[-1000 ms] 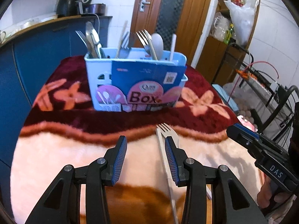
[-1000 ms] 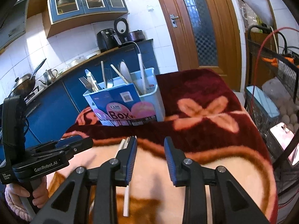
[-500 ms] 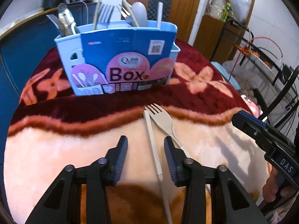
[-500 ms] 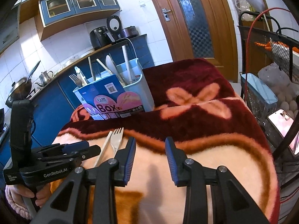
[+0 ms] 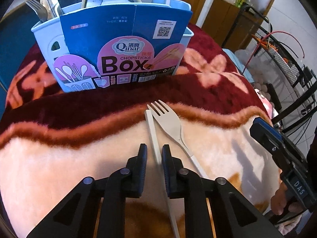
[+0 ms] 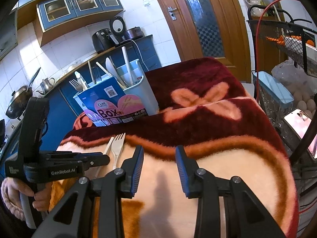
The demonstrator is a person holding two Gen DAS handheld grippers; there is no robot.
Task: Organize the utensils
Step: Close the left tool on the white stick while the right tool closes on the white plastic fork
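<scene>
A beige chopstick [image 5: 152, 130] and a beige plastic fork [image 5: 170, 121] lie side by side on the blanket in front of a light blue utensil box [image 5: 118, 45] that holds several forks, spoons and chopsticks. My left gripper [image 5: 154, 150] has its jaws narrowed around the chopstick, with small gaps still showing on both sides. My right gripper [image 6: 158, 154] is open and empty over the blanket, to the right of the fork [image 6: 117, 148]. The box [image 6: 118, 103] stands behind them, and the left gripper [image 6: 93, 158] shows from the side.
A fuzzy maroon, orange and cream blanket [image 5: 59, 158] covers the table. Blue kitchen cabinets [image 6: 59, 103] with appliances stand behind the box. A wire rack [image 6: 287, 39] and a clear bin [image 6: 271, 91] stand at the right of the table.
My left gripper moved forward and down over the chopstick and its jaws narrowed around it. My right gripper drifted slightly and stays open.
</scene>
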